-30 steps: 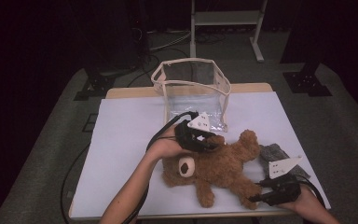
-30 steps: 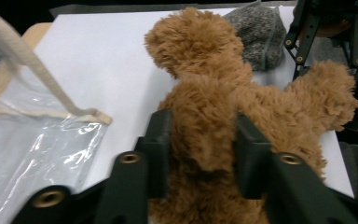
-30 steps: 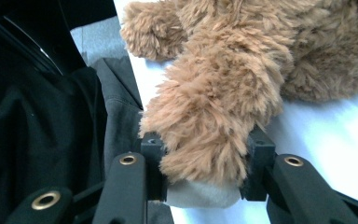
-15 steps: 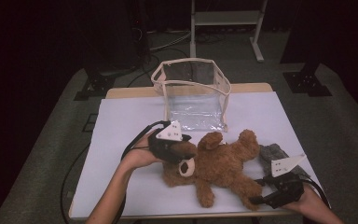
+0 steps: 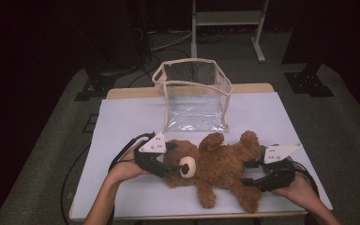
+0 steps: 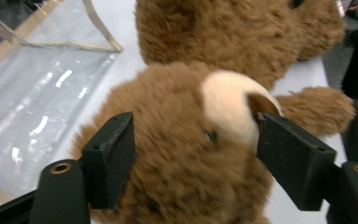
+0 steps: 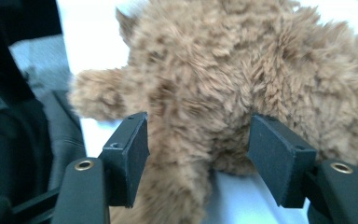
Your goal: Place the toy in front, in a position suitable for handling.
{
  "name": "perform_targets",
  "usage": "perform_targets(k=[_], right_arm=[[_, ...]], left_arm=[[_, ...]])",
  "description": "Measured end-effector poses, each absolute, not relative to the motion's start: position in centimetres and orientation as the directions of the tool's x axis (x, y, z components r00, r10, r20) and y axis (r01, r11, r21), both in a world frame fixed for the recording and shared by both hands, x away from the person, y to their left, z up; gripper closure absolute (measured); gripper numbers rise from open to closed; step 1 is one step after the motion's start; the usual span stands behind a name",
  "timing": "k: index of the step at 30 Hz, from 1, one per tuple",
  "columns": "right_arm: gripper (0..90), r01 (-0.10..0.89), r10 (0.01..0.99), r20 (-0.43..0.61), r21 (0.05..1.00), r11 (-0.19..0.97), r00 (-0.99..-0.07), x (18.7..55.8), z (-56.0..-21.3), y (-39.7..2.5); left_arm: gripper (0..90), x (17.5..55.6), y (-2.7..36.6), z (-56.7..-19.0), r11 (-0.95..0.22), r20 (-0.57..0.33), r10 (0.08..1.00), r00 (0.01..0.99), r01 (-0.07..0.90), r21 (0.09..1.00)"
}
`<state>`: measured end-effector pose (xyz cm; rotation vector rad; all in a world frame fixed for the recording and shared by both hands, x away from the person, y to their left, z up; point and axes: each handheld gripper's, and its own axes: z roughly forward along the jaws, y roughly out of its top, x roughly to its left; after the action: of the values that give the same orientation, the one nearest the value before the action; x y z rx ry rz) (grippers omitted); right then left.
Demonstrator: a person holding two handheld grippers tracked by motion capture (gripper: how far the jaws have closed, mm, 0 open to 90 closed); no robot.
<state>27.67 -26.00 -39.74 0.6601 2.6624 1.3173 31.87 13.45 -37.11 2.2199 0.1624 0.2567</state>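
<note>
Now the fluffy brown teddy bear (image 5: 218, 166) lay on its back on the white tabletop (image 5: 122, 122), just in front of the clear plastic bag with the cream trim (image 5: 194, 96). The bag stood open and had nothing in it, so the bear was not packed yet.

The left gripper (image 5: 161, 164) was at the bear's head. Its jaws sat one on each side of the head, by the pale snout (image 6: 226, 105), spread wide and not squeezing. The right gripper (image 5: 258, 173) was at the bear's legs. Its jaws were also wide apart, around a furry leg (image 7: 196, 140), with no real pinch that I could see.

So both grippers were in place, but the grab, the lift and the drop into the bag were all left to do, I think.

A second before, the left gripper was higher up, over the bear's chest near the bag. It had come back and down to the head. The right gripper had hardly moved.
</note>
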Motion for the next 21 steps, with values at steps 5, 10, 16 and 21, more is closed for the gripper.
perform_targets(k=[5, 10, 16, 21], right_arm=[[36.6, 0.321, 0.412, 0.086, 0.774, 0.545, -0.907, 28.4, -40.8, -25.1], [34.6, 0.318, 0.411, 0.088, 0.783, 0.534, -0.907, 28.7, -41.0, -25.0], [34.0, 0.318, 0.412, 0.084, 0.778, 0.542, -0.908, 29.0, -41.3, -24.6], [35.2, 0.322, 0.407, 0.096, 0.781, 0.535, -0.908, 29.3, -41.6, -24.4]], left_arm=[[23.3, 31.4, 14.7, -38.2, -0.612, 0.127, 0.219, 0.967, 0.035, 0.790], [23.4, 31.4, 15.3, -39.2, -0.619, 0.112, 0.217, 0.970, 0.048, 0.784], [23.6, 31.8, 15.2, -40.6, -0.607, 0.077, 0.236, 0.969, 0.084, 0.791], [28.6, 31.9, 14.6, -40.7, -0.616, 0.084, 0.240, 0.967, 0.085, 0.783]])
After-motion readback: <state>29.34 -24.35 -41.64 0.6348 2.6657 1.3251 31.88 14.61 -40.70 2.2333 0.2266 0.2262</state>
